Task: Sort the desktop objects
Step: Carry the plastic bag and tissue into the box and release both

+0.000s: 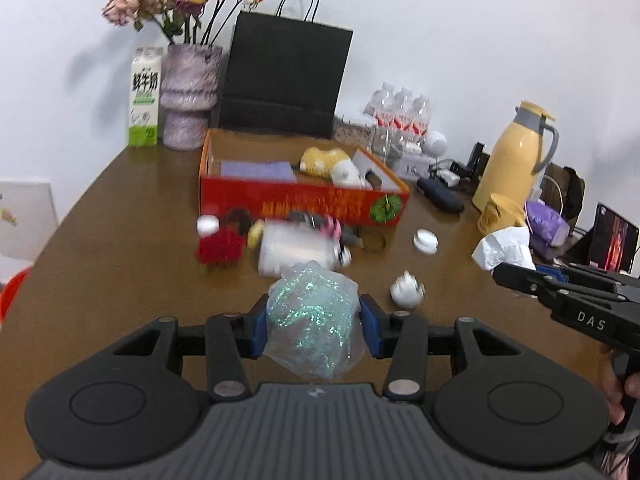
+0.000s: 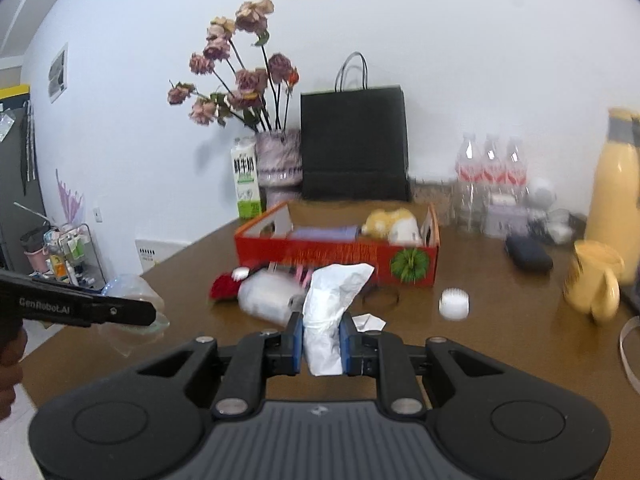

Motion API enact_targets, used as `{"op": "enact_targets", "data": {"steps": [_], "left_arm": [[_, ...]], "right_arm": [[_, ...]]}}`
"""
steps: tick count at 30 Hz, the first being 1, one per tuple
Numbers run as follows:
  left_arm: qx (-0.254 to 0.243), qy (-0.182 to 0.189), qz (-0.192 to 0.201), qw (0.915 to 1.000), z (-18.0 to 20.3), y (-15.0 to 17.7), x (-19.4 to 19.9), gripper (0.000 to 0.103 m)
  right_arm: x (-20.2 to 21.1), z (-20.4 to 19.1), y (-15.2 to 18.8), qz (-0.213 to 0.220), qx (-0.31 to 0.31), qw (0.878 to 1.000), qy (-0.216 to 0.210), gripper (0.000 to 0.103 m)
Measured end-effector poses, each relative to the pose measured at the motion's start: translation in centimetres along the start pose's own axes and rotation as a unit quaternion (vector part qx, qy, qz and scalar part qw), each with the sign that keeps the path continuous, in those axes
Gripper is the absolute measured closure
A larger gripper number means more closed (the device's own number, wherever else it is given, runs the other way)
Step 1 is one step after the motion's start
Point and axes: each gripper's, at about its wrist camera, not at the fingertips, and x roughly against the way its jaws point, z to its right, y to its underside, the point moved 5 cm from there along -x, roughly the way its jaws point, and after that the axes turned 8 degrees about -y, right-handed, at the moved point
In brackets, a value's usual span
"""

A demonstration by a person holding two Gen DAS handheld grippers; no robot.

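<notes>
With the left gripper point(image 1: 314, 326) grasping the glitter bag point(image 1: 314, 320) and the right gripper point(image 2: 322, 344) clenched on the crumpled tissue point(image 2: 330, 308), both loads should travel level toward the red box point(image 1: 304, 200) ahead of the jaws, clear of the clutter on the tabletop point(image 1: 120, 264).

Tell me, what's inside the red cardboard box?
Inside the red cardboard box lie a yellow-and-white plush toy and a flat purple pad. Its front wall hides whatever sits on the bottom.

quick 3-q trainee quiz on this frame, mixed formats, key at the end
1. True or false: the left tool is empty.
2. What is clamped in the right tool? A) milk carton B) crumpled white paper C) yellow mug
3. Name the container behind the loose clutter that already holds a plush toy.

Key:
1. False; it grips a glittery clear bag.
2. B, the crumpled white paper.
3. The red box.
</notes>
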Motion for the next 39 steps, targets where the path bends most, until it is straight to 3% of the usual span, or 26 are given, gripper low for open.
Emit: {"op": "enact_targets", "data": {"steps": [5, 10, 15, 20, 23, 27, 33, 36, 37, 39], "left_arm": [[-0.004, -0.033, 0.025, 0.9992, -2.3, -5.7, -3.6, 0.057], [0.011, -0.026, 0.023, 0.9993, -4.2, -11.5, -8.4, 0.057], [-0.001, -0.018, 0.004, 0.9998, -4.5, -17.6, -14.7, 0.057], [-0.006, -0.003, -0.047, 0.9989, -4.6, -21.3, -23.4, 0.056], [-0.016, -0.048, -0.058, 0.9970, -4.9, -21.6, -28.3, 0.056], [-0.004, -0.065, -0.098, 0.9930, -6.2, -21.3, -33.9, 0.056], [0.001, -0.091, -0.133, 0.9869, -7.8, -20.2, -38.7, 0.054], [-0.035, -0.100, -0.128, 0.9861, -7.2, -19.5, -39.1, 0.041], [-0.031, -0.097, -0.126, 0.9869, -7.1, -19.5, -39.1, 0.030], [-0.024, -0.094, -0.123, 0.9877, -7.2, -19.7, -39.3, 0.026]], "right_arm": [[-3.9, 3.1, -5.0, 0.013, 0.015, 1.000, -0.003, 0.086], [-8.8, 4.7, -9.9, 0.023, 0.026, 0.999, -0.024, 0.086], [-15.4, 6.1, -15.3, 0.012, 0.015, 0.999, -0.047, 0.086], [-25.0, 7.3, -18.8, -0.031, 0.018, 0.998, -0.059, 0.086], [-31.6, 8.8, -18.6, -0.074, 0.011, 0.997, -0.032, 0.086], [-38.7, 10.9, -16.9, -0.132, -0.019, 0.991, -0.030, 0.086], [-45.0, 13.0, -14.3, -0.193, -0.058, 0.979, -0.044, 0.086], [-46.6, 13.9, -12.8, -0.227, -0.081, 0.970, -0.027, 0.080], [-46.8, 14.3, -12.5, -0.234, -0.097, 0.967, -0.030, 0.077], [-46.7, 14.7, -12.3, -0.232, -0.110, 0.966, -0.031, 0.076]]}}
